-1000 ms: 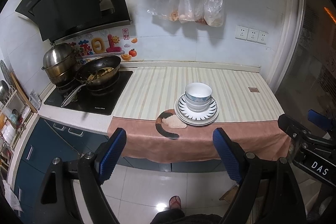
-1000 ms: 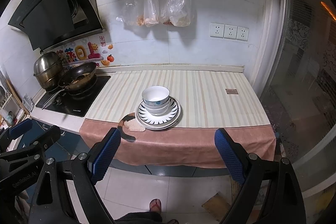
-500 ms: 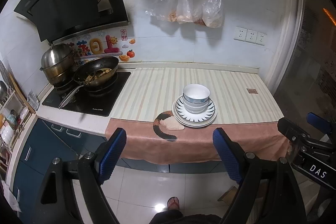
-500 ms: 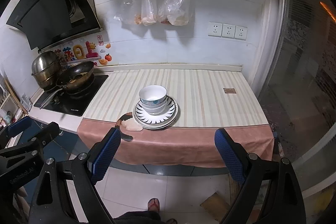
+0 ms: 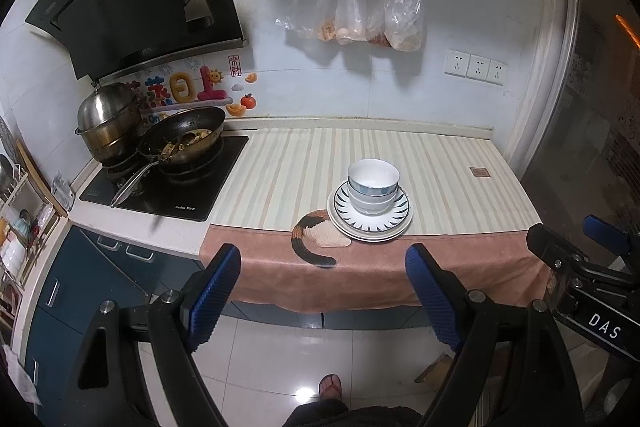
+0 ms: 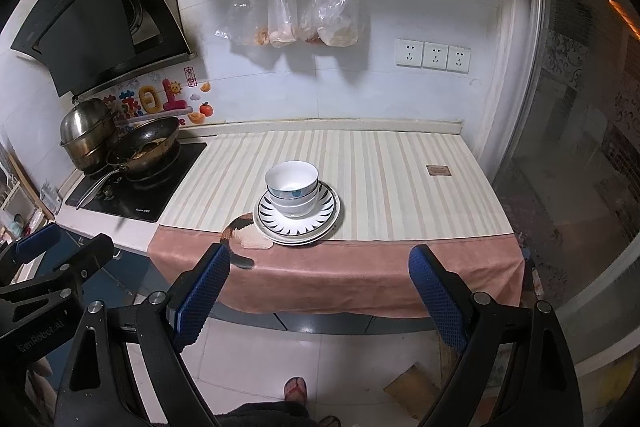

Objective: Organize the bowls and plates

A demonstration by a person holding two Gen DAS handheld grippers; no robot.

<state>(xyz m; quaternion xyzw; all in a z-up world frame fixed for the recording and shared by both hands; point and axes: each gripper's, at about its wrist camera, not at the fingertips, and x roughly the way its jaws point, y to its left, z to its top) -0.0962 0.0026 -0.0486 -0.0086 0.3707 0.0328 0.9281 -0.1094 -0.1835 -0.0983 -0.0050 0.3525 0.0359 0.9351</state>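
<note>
Where the striped mat meets the pink cloth near the counter's front edge, stacked bowls sit on stacked plates. Left gripper and right gripper: jaws apart, empty, off the counter's front edge. "DAS" and "GenRobot.AI" readable on gripper bodies. Cooktop logo illegible.

Bowls sit stacked on plates near the counter's front edge. The stove lies to the left, bearing a pan with a pot behind.
</note>
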